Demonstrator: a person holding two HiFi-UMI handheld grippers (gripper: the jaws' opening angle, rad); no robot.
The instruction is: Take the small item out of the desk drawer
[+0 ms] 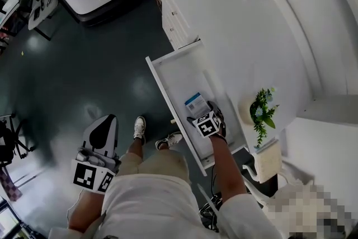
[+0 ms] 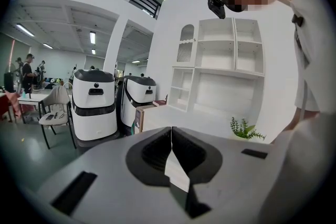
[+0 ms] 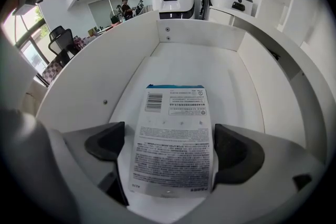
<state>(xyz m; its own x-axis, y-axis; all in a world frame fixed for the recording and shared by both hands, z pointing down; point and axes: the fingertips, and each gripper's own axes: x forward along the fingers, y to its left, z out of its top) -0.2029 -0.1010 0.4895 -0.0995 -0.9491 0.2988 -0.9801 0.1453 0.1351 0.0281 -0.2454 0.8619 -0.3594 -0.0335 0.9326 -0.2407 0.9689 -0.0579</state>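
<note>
Your right hand-held gripper point(image 1: 202, 115) is down inside the open white pull-out drawer point(image 1: 159, 80) of the white counter point(image 1: 240, 36). Its two dark pads point(image 3: 107, 140) are spread wide. The small item, a flat white paper packet with a blue top edge, a barcode and dense black print point(image 3: 173, 139), lies between them on the drawer's floor. The left pad stands clear of the packet. The right pad sits just beside the packet's edge, so nothing is pinched. From above, the packet point(image 1: 194, 102) lies about midway along the drawer, and its near end reaches in between the spread jaws.

Your left hand-held gripper point(image 1: 105, 123) hangs at your side over the dark grey-green floor point(image 1: 84, 64), well away from the drawer. Its jaws are pressed together at the tips with nothing between them, as its own view shows point(image 2: 171, 136).

A small green potted plant in a white pot point(image 1: 260, 112) stands on the counter just beyond the drawer.
</note>
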